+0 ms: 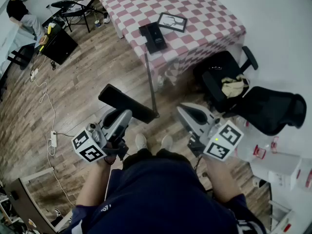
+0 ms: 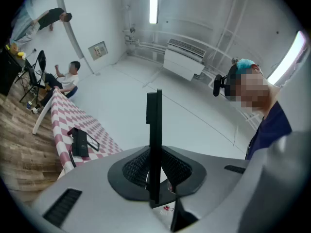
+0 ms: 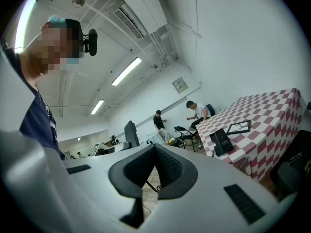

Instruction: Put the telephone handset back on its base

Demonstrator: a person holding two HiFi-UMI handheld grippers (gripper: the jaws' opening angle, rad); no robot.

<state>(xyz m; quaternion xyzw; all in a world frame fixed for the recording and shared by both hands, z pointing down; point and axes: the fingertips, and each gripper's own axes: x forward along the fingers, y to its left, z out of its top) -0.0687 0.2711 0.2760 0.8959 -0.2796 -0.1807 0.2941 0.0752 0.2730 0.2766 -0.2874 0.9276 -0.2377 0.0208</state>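
Carrying the telephone handset [image 1: 127, 103] the way you have it leaves a few ways to slip up. Your left gripper [image 1: 125, 117] has its jaws closed narrowly on the handset's thin sides. Much of its length stands out beyond the pads, so a knock or a quick swing could, I'd judge, twist it in the grip or drop it to the floor. The handset hangs over that floor, well apart from its base [image 1: 153, 37], which sits near the front edge of the checked bench [image 1: 204, 13]. The cord [image 1: 150, 82] runs almost straight between them; pull back or sideways and you may drag the base off that edge. As you close in, slack cord could catch on the bench edge or loop under the handset and keep it from seating. A picture frame [image 1: 171, 22] lies just beside the base, so a wide approach may nudge it. Your right gripper [image 1: 184, 111] has its jaws together on nothing; it is free to steady the base.
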